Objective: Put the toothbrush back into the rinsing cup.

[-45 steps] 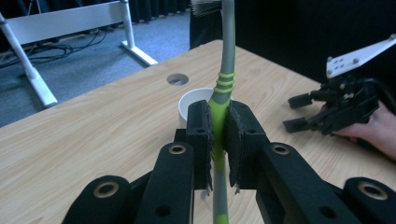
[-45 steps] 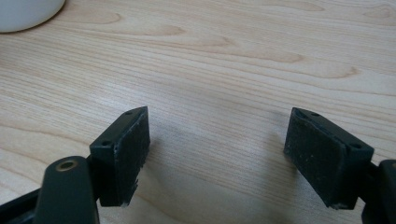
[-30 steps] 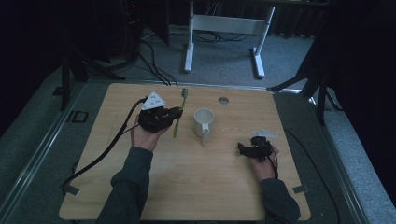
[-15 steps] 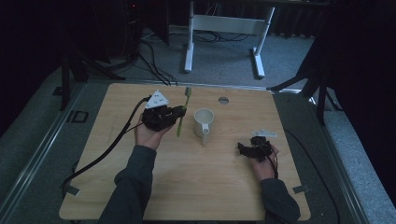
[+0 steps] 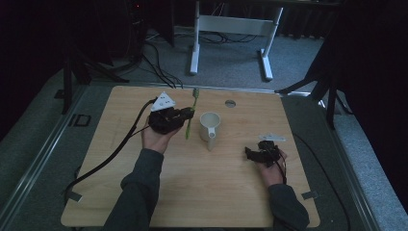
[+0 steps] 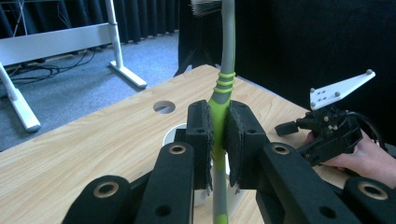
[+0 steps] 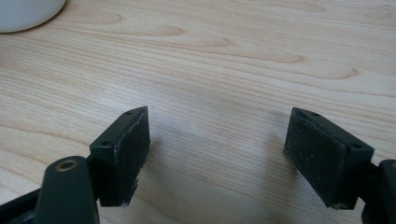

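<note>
High view: a wooden bench [image 5: 202,192] carries a white mug [image 5: 210,126] near its middle, handle pointing toward the near edge. Just left of the mug, the left tool [image 5: 188,113] is clamped on a green toothbrush [image 5: 191,119], which runs from a brush head at the far end to a handle tip at the near end. A black cable [image 5: 103,161] trails from this tool off the near left of the bench. At the near right, well apart from the mug, the right tool [image 5: 249,153] rests low by the bench top in the person's right hand [image 5: 270,166].

Left gripper view: the two pads [image 6: 201,140] press on the green handle of the toothbrush [image 6: 219,140], whose grey neck rises to bristles at the top edge. The mug [image 6: 175,135] sits behind the jaws, and a round hole [image 6: 164,107] in the bench lies farther off.

Right gripper view: the right tool [image 7: 215,144] has its jaws wide apart over bare wood, with the mug [image 7: 28,11] at the upper left corner.
</note>
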Action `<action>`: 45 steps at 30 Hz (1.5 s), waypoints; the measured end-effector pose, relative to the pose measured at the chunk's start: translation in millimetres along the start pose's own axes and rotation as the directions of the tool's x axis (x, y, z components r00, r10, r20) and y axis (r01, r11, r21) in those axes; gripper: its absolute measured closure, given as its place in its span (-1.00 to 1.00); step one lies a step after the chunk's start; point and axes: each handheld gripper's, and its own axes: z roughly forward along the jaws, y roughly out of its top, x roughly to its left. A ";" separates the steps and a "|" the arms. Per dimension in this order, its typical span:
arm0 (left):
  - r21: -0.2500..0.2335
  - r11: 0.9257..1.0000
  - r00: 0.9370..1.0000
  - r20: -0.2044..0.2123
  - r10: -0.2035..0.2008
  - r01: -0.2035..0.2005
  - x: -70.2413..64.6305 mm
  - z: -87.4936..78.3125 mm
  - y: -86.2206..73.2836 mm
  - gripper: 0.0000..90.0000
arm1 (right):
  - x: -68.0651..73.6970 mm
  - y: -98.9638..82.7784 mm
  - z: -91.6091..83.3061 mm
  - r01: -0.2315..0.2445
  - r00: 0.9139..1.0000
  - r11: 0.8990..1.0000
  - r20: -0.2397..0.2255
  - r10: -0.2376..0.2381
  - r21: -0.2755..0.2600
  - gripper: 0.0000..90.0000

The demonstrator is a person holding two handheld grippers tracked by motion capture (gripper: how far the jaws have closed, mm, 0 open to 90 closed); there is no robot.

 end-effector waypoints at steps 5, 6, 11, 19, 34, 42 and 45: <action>-0.005 1.000 1.000 0.002 0.009 -0.009 -1.3 2.4 3.8 0.79 | 0.0 0.0 0.0 0.000 1.000 1.000 0.000 0.000 0.000 -0.51; -0.005 1.000 1.000 0.001 0.013 -0.013 -2.2 3.1 4.8 0.79 | 0.0 0.0 0.0 0.000 1.000 1.000 0.000 0.000 0.000 -0.51; -0.008 1.000 1.000 0.006 0.014 -0.014 -4.2 8.2 6.5 0.78 | -0.1 0.0 0.0 0.001 1.000 1.000 0.000 -0.001 0.000 -0.51; -0.039 0.999 1.000 0.014 0.001 -0.001 -4.3 11.1 5.7 0.79 | -0.1 0.0 0.0 0.001 1.000 1.000 0.000 -0.001 0.000 -0.51; -0.053 0.999 1.000 0.027 0.013 -0.012 -8.3 18.7 10.3 0.78 | -0.1 0.0 0.0 0.001 1.000 1.000 0.000 -0.001 0.000 -0.51; -0.062 0.998 0.999 0.042 0.009 -0.006 -10.5 22.9 12.4 0.78 | -0.1 0.0 0.0 0.001 1.000 1.000 0.000 -0.001 0.001 -0.51; -0.048 0.999 0.999 0.039 0.020 -0.018 -11.5 25.0 13.8 0.78 | -0.1 0.0 0.0 0.001 1.000 1.000 0.000 -0.001 0.001 -0.51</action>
